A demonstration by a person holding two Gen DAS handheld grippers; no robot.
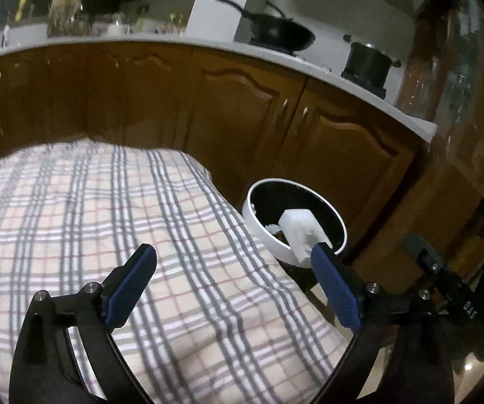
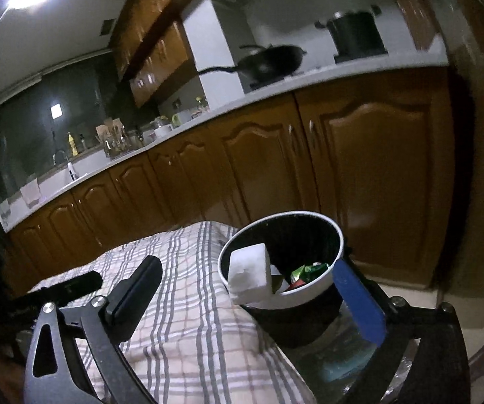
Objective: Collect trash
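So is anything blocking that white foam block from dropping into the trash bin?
Nothing visible does. The white foam block is already over the trash bin, seemingly leaning on its near rim, with wrappers lying lower inside. Both the left claw and right claw are open and touch nothing.

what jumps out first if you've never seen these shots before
The white foam block catches the eye, sitting at the rim of the white-rimmed trash bin beside the plaid tablecloth, with colorful wrappers inside the bin. Both the left gripper and right gripper are open. Behind, a black wok sits on the counter.
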